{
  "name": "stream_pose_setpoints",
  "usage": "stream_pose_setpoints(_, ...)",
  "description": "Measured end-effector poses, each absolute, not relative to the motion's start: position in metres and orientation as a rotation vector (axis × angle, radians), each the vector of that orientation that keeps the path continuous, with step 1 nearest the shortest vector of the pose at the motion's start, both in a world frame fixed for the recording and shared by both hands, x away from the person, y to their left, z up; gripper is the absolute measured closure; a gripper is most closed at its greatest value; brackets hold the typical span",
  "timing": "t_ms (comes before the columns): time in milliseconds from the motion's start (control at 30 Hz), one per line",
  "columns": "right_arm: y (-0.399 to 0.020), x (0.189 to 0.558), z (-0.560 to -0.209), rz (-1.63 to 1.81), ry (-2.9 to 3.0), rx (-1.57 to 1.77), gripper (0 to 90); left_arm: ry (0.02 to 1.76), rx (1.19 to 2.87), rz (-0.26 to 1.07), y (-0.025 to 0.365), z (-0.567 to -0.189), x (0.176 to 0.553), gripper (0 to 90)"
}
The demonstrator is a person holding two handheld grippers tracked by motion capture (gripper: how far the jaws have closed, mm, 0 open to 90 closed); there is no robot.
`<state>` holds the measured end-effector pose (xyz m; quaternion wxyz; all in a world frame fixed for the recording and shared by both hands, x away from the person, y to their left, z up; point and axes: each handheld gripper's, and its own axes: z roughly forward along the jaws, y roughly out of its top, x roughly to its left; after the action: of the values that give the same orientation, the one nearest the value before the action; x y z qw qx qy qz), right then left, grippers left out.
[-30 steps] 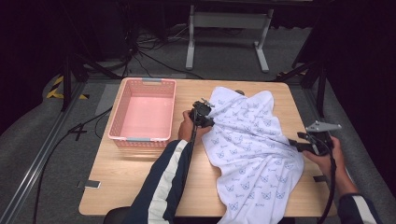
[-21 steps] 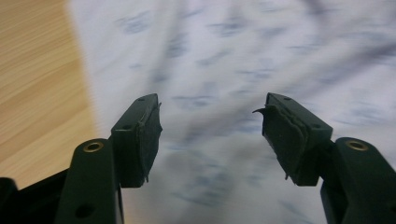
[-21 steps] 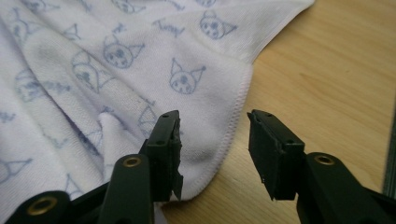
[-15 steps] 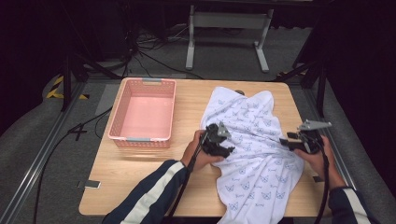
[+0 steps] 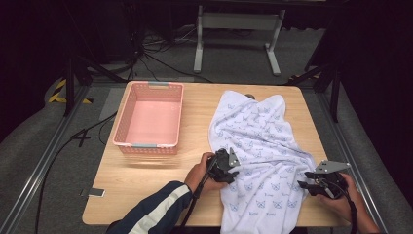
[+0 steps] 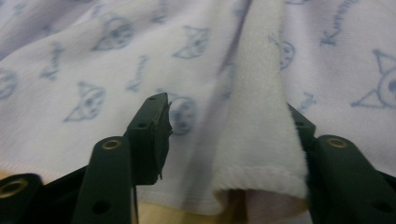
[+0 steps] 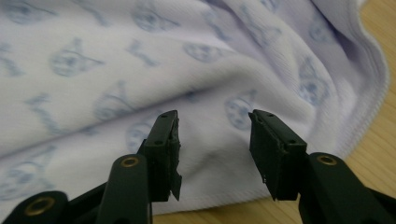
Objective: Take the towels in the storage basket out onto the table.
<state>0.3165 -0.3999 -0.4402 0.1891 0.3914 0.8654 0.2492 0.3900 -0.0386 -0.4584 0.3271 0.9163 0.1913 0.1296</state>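
Both grippers: we saw them down at the towel's near edges, having slid in from farther up the table a moment earlier.
Left gripper [image 5: 228,170]: our jaws had just been closing, a folded flap of hem between them, one pad clear of it, not yet clamped.
Towel [image 5: 258,146]: white with blue cat faces, rumpled, spread over the table's [image 5: 146,190] right half, its near end over the front edge.
Right gripper [image 5: 311,184]: jaws apart, closing slowly, cloth between, ungripped.
Meaning: we judged a two-corner pickup was next.
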Motion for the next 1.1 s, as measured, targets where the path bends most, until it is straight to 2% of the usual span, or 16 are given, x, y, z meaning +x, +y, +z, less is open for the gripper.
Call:
stream_pose_setpoints(100, -0.408, 0.322, -0.443, 0.713, 2.412, 1.140, 50.7, 0.556, 2.394, 0.350, -0.032, -0.458, 0.399, 48.1)
stream_pose_setpoints(167, -0.418, 0.329, -0.443, 0.690, 2.370, 1.198, 49.5, 0.588, 2.401, 0.476, -0.027, -0.457, 0.404, 51.6)
stream_pose_setpoints(233, -0.419, 0.330, -0.442, 0.664, 2.344, 1.202, 49.4, 0.611, 2.418, 0.504, -0.024, -0.456, 0.405, 52.7)
stream_pose_setpoints(333, -0.431, 0.336, -0.443, 0.682, 2.292, 1.274, 45.5, 0.659, 2.408, 0.466, -0.018, -0.456, 0.408, 52.6)
stream_pose_setpoints(533, -0.425, 0.323, -0.435, 0.739, 2.338, 1.180, 50.0, 0.694, 2.436, 0.498, -0.006, -0.453, 0.404, 52.7)
stream_pose_setpoints(600, -0.421, 0.320, -0.434, 0.752, 2.385, 1.146, 50.3, 0.683, 2.382, 0.418, 0.000, -0.450, 0.393, 48.8)
stream_pose_setpoints(633, -0.421, 0.320, -0.434, 0.752, 2.385, 1.146, 50.3, 0.683, 2.382, 0.418, 0.000, -0.450, 0.393, 46.7)
stream_pose_setpoints(733, -0.416, 0.317, -0.439, 0.714, 2.442, 1.120, 49.4, 0.540, 2.343, 0.355, -0.002, -0.441, 0.367, 42.9)
stream_pose_setpoints(800, -0.417, 0.317, -0.442, 0.709, 2.437, 1.124, 50.1, 0.457, 2.360, 0.288, -0.006, -0.441, 0.350, 42.4)
stream_pose_setpoints(900, -0.420, 0.317, -0.442, 0.700, 2.413, 1.162, 50.4, 0.446, 2.416, 0.192, -0.010, -0.451, 0.342, 44.1)
stream_pose_setpoints(1100, -0.423, 0.329, -0.443, 0.614, 2.279, 1.183, 44.4, 0.442, 2.453, 0.265, -0.007, -0.456, 0.348, 49.6)
